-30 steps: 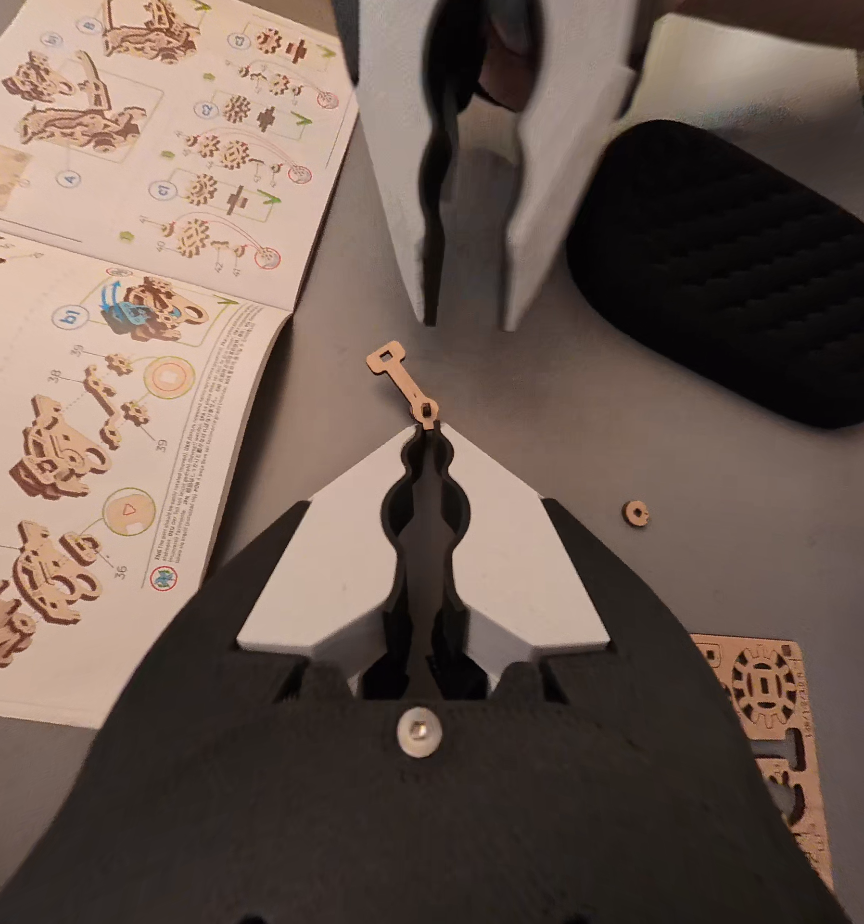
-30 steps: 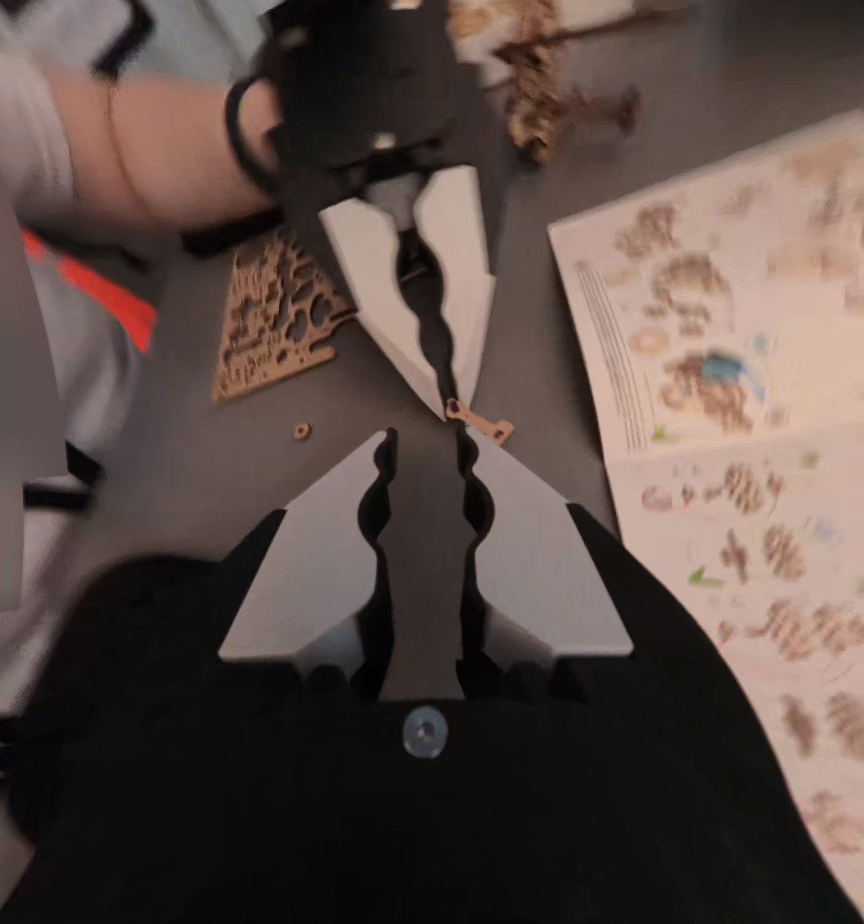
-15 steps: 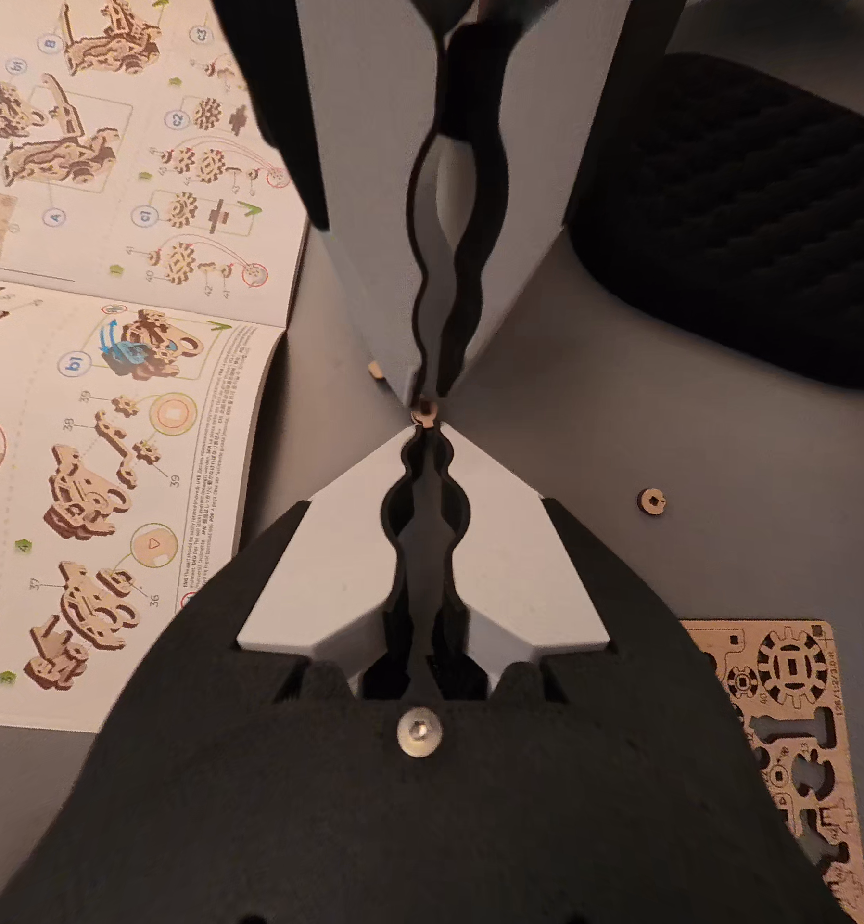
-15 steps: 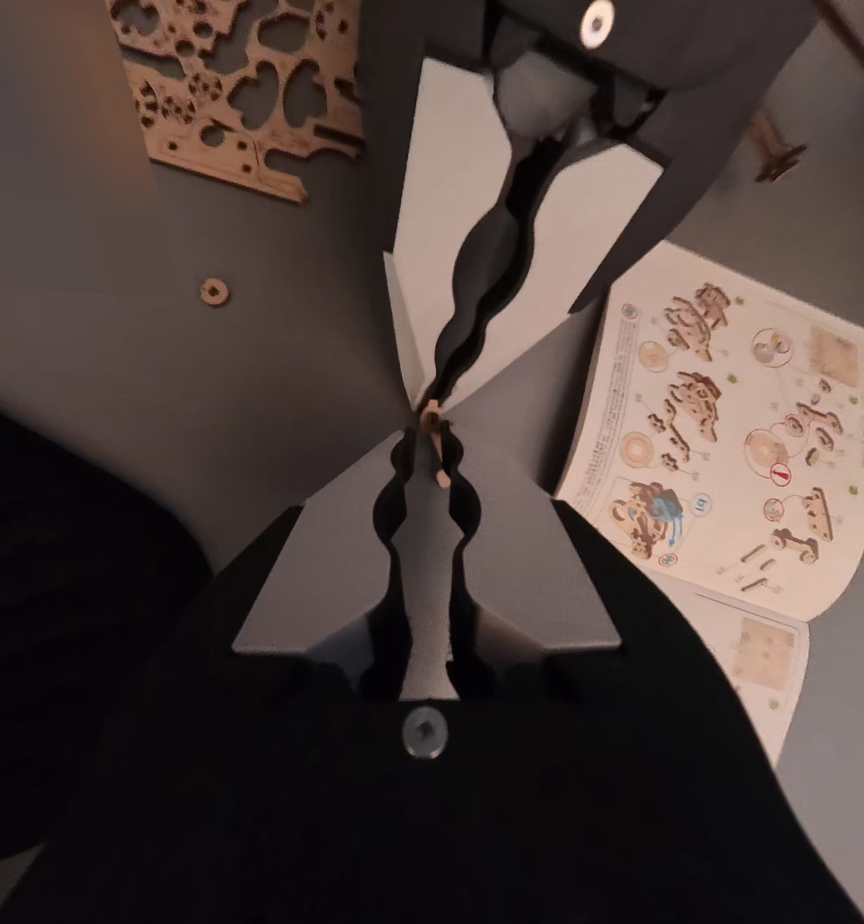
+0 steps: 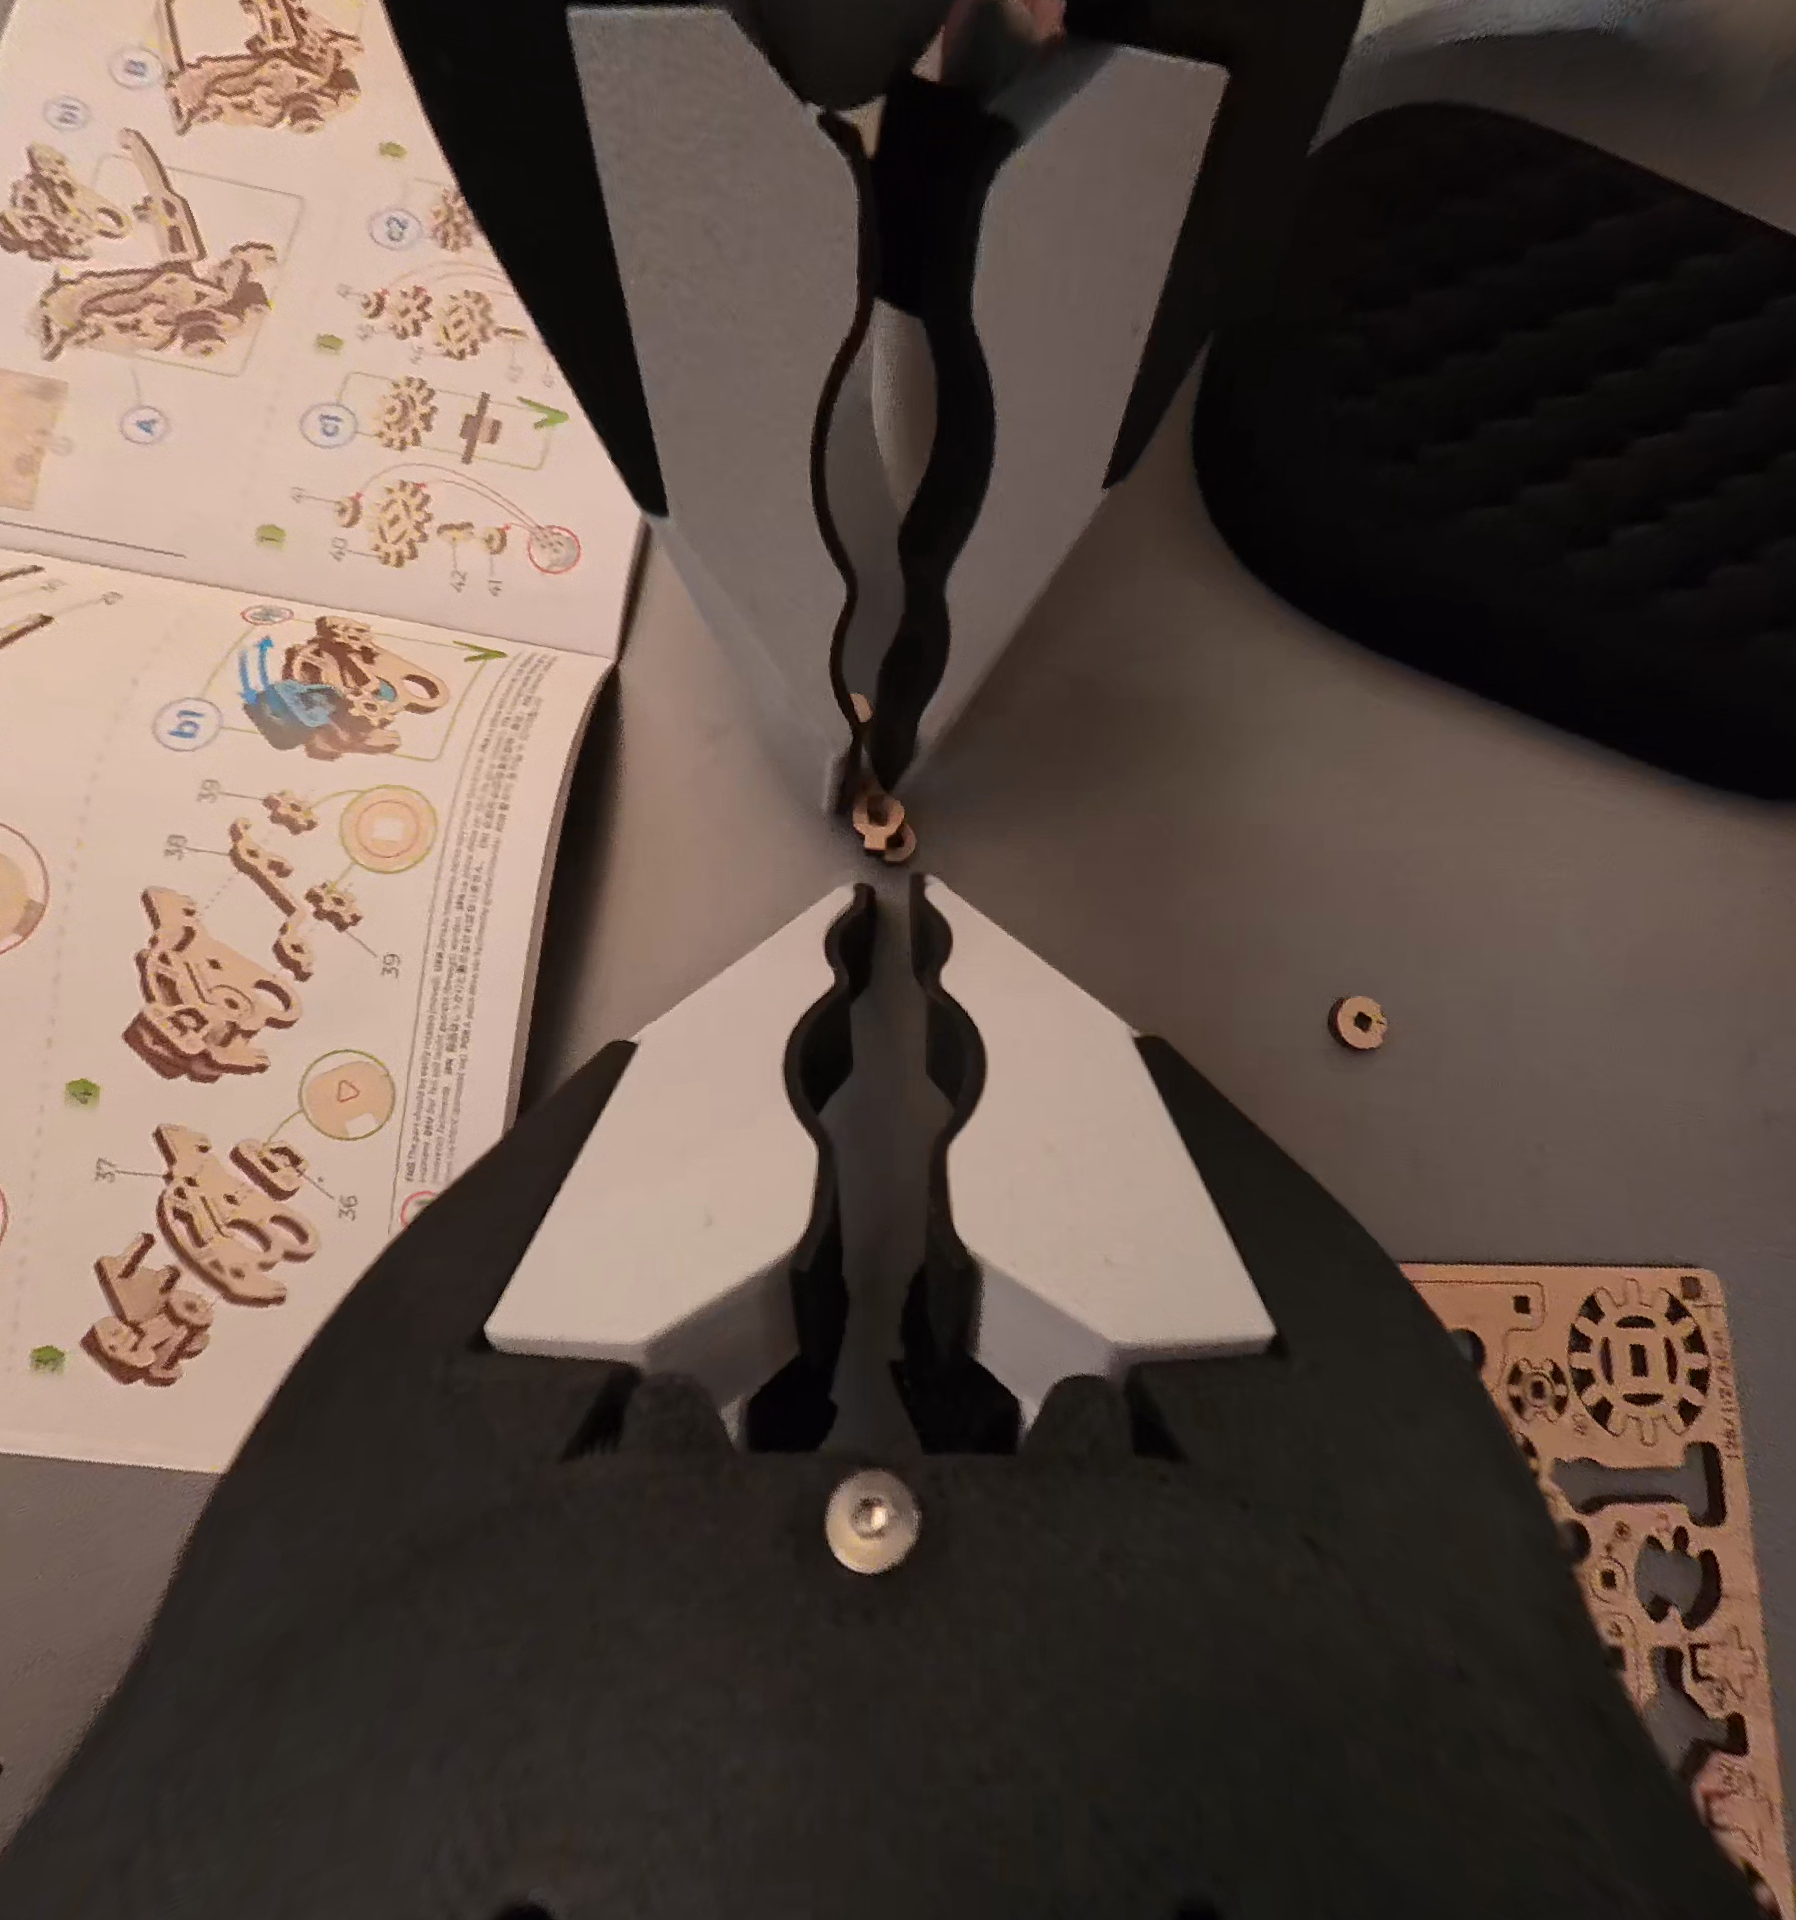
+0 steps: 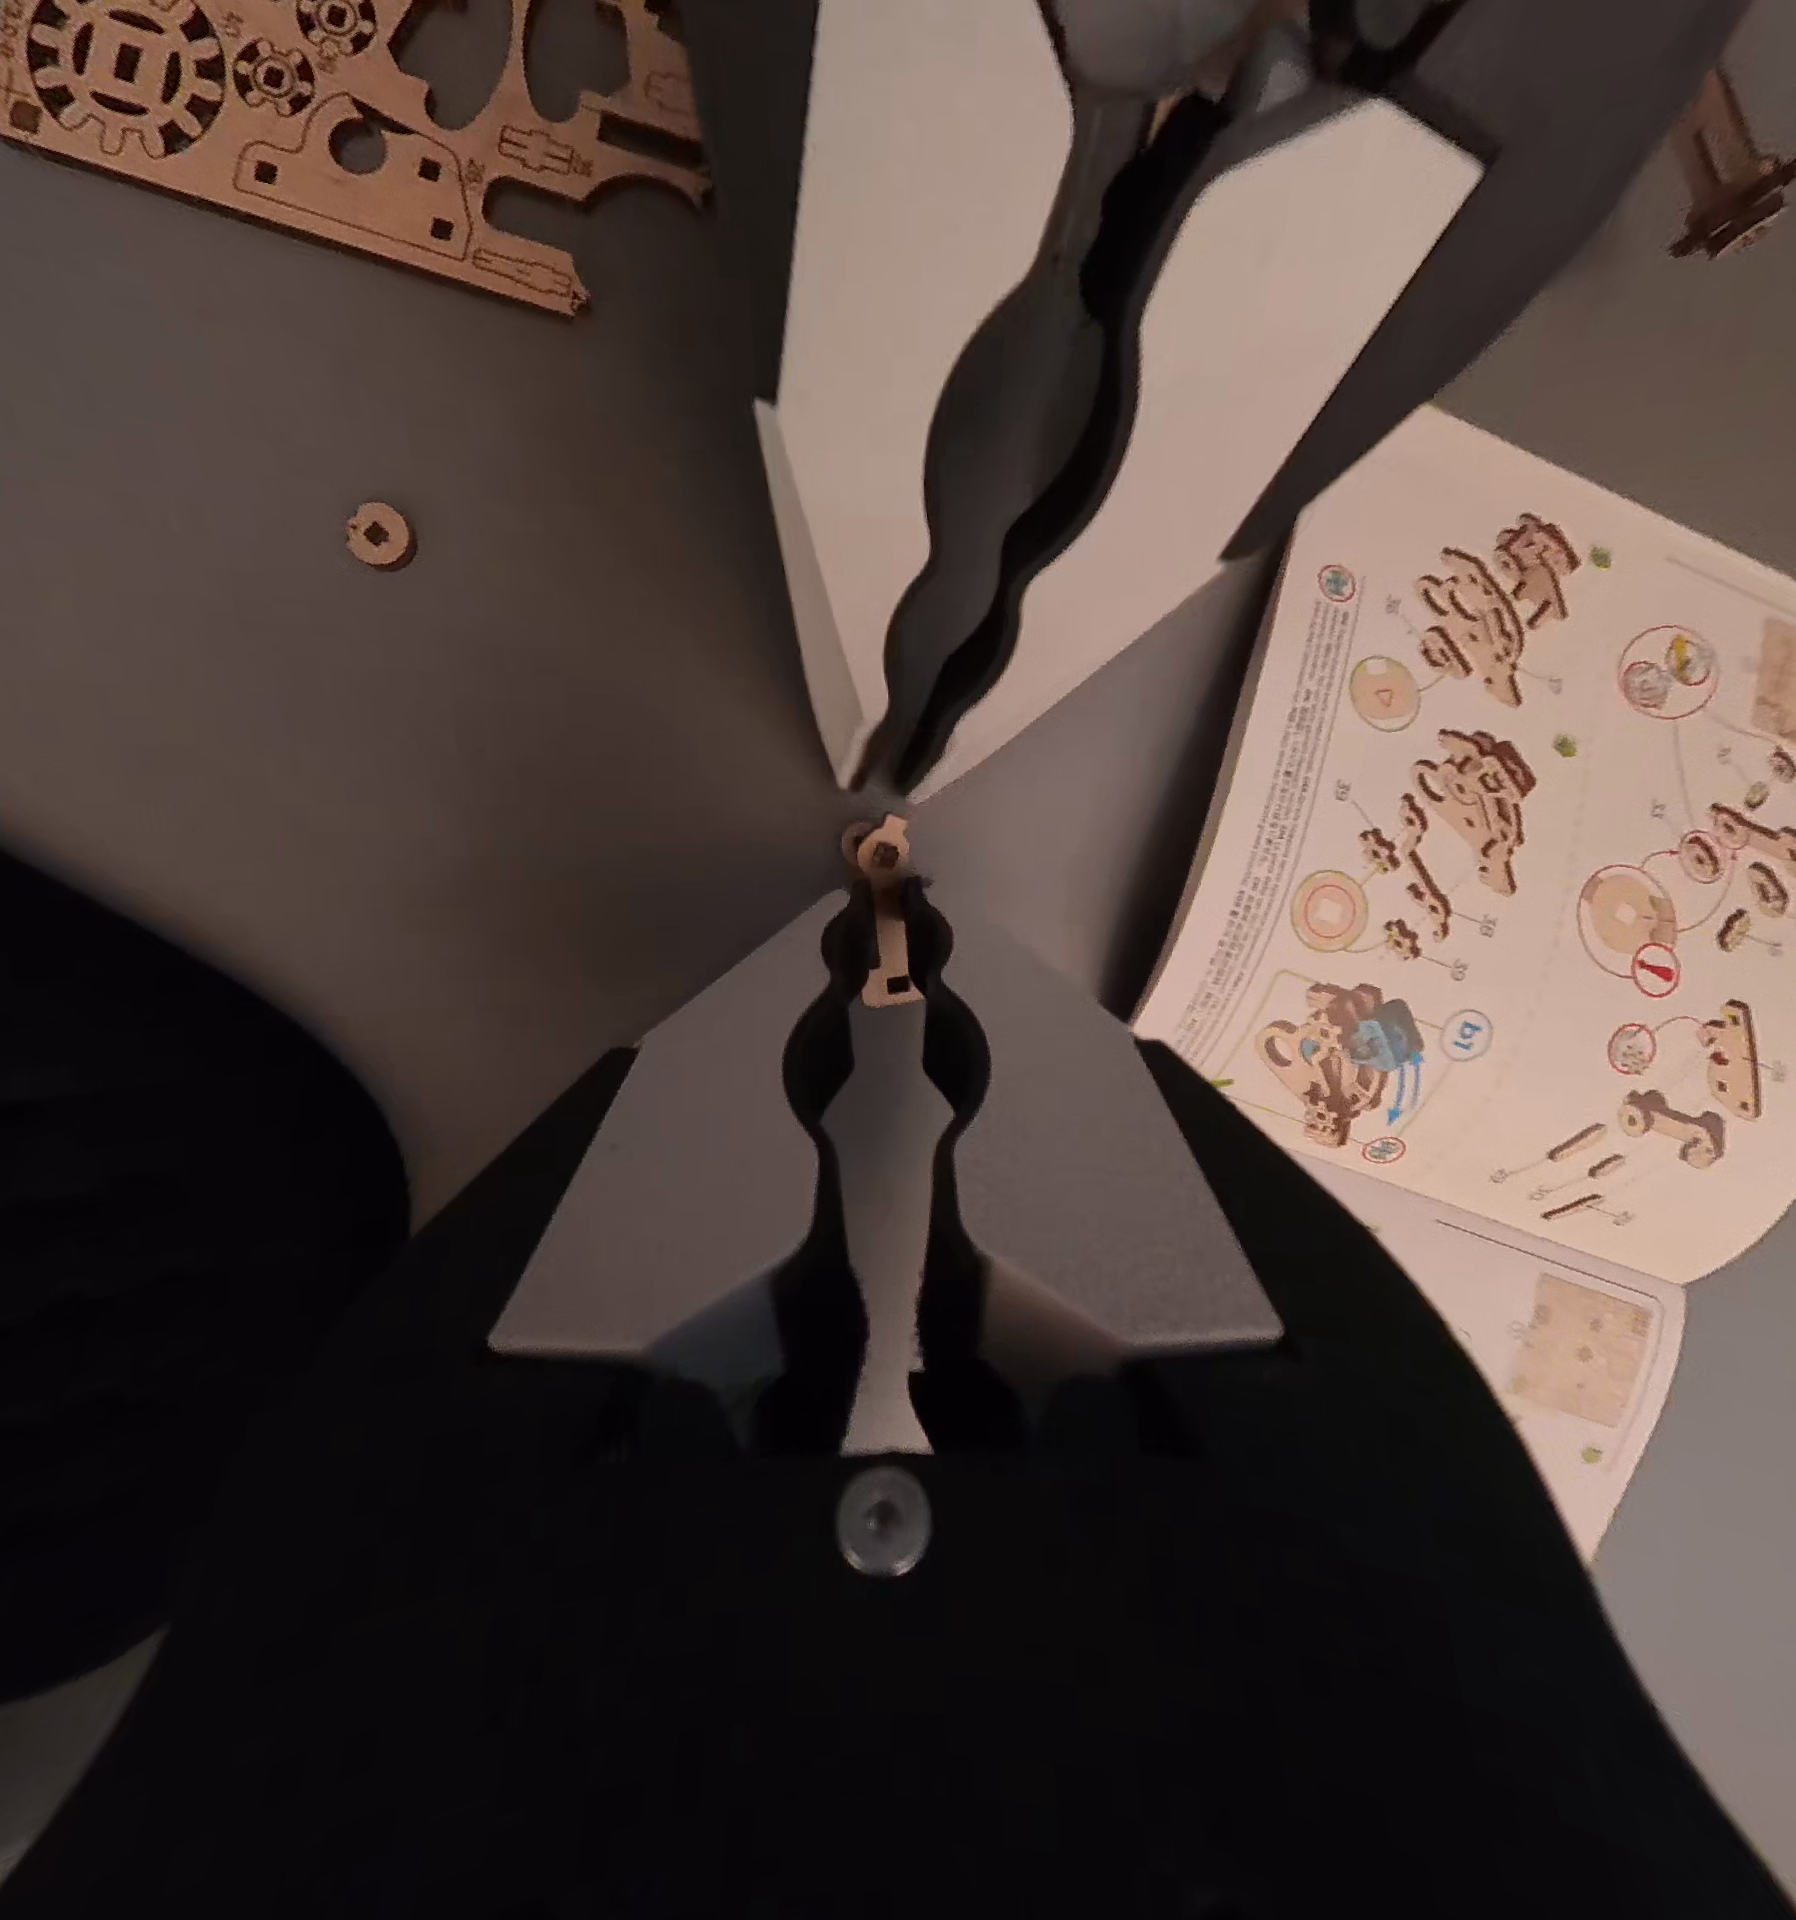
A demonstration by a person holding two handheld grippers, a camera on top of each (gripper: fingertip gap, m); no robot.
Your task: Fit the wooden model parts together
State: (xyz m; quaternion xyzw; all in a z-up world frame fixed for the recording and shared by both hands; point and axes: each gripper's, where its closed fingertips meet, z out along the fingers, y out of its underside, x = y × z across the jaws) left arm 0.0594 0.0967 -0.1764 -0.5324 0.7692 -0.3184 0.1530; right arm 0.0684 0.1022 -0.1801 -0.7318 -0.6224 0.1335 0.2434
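Wooden lever (image 6: 886, 940) sits clamped edgewise in the right tongs (image 6: 881, 894), ring end poking out so the slightly parted left tongs (image 5: 889, 888) face it, just clear. A loose washer (image 5: 1357, 1022) waits on the bench (image 5: 1185, 935).

We count two grippers (image 5: 886, 894) (image 6: 886, 914), one wooden lever piece (image 6: 889, 951), one loose wooden washer (image 5: 1357, 1022), one cut-out wooden sheet (image 5: 1642, 1558), one open instruction booklet (image 5: 198, 727) and one black pad (image 5: 1559, 468).
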